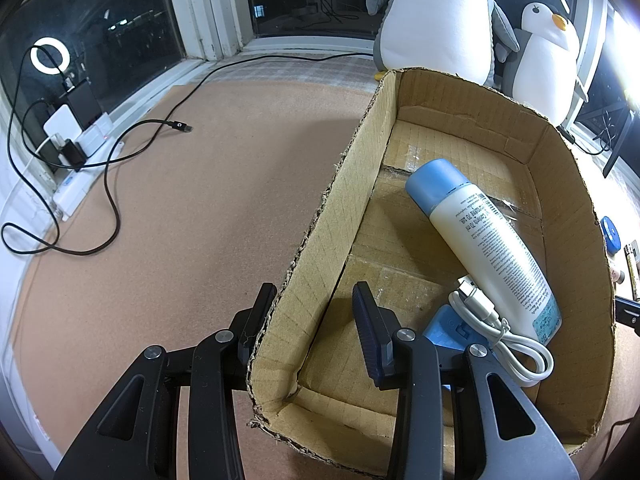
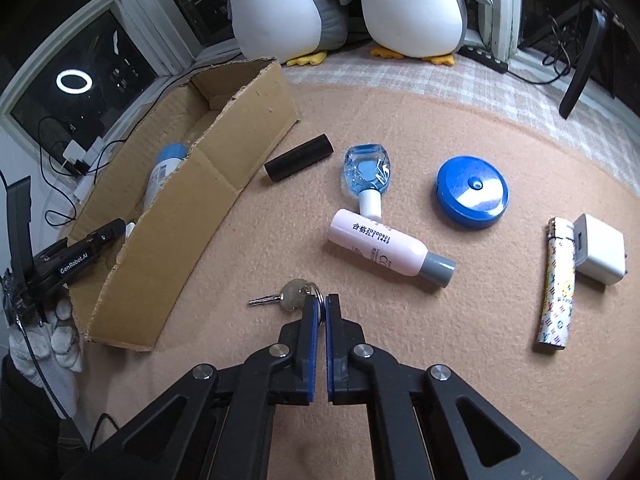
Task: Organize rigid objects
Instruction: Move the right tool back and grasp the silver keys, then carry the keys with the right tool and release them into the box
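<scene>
A corner bay of dark windows at night

A tan felt mat [image 1: 192, 208] covers the surface below white-framed windows [image 1: 100, 20], whose black glass reflects a ring light [image 1: 50, 56]. Two plush penguins [image 2: 340, 4] stand along the sill at the back. A white power strip [image 1: 76, 184] with chargers lies at the left edge, and a black cable [image 1: 116, 152] trails across the mat.
</scene>
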Motion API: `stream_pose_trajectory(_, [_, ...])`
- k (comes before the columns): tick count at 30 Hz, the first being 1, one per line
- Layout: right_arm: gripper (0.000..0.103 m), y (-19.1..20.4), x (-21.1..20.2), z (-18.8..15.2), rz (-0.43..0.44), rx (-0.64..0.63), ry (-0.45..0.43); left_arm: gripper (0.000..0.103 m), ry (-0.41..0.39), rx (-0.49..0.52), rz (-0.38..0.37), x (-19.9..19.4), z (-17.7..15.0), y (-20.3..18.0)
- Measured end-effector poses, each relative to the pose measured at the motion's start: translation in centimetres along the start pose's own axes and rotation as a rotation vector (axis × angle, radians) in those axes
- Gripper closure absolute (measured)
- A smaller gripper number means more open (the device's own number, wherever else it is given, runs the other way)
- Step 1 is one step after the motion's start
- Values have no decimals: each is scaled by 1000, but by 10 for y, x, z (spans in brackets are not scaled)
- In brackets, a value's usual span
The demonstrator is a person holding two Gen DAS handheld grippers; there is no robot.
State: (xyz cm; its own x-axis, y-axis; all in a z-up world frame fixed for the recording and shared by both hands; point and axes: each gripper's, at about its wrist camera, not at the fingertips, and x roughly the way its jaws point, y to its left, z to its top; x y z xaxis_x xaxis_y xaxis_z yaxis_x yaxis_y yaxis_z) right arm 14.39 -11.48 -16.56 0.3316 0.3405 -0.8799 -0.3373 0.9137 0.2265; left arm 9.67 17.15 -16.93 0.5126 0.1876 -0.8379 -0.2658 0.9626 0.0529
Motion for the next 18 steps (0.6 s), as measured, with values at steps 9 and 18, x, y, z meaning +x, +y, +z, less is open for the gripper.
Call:
stream_pose_trajectory(9, [101, 15, -22, 4, -41, -74, -65, 65, -1, -1, -1, 0, 0, 0])
stream_pose_trajectory(18, [101, 50, -51, 21, -2, -137, -147, 65, 0, 0, -1, 0, 0, 0])
